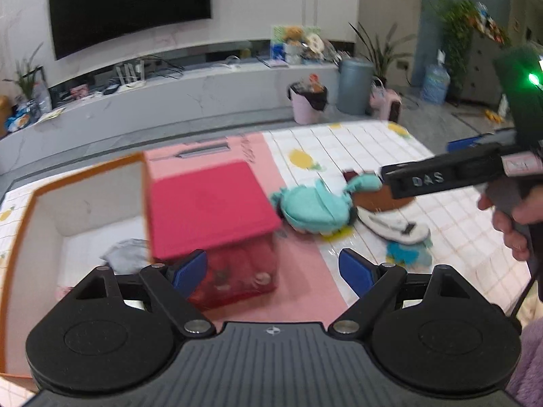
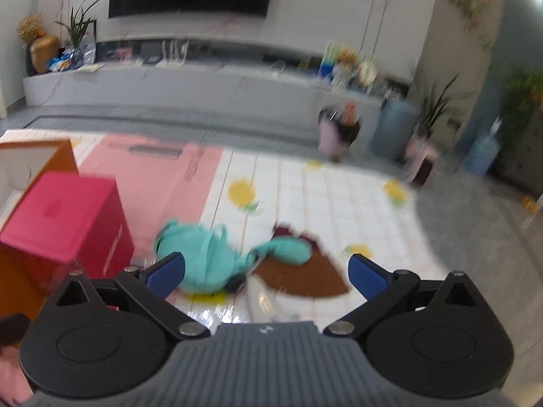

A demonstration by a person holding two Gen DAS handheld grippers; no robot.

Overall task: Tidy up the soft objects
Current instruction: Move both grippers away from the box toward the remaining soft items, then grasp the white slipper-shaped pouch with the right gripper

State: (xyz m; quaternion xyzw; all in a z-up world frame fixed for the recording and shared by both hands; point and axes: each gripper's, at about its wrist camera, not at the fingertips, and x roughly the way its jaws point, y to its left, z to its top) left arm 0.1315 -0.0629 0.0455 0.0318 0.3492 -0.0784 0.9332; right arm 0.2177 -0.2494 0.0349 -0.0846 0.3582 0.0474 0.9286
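**Grippers open over the toy mat**

Teal plush toy (image 2: 200,257) lies on the tiled mat (image 2: 339,203) beside a pink box (image 2: 64,220), touching a brown cloth (image 2: 305,278). Left gripper (image 1: 273,269) and right gripper (image 2: 266,271) both hover with fingers spread wide, holding nothing.

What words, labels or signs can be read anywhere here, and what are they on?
"DAS": raised letters on the black arm of the right gripper, seen from the left wrist camera.
Pale lettering down the side of the pink-lidded red box: too blurred to read.
Dark print on the pink mat: too blurred to read.
Small round emblem on the left gripper body: a sign, no letters.
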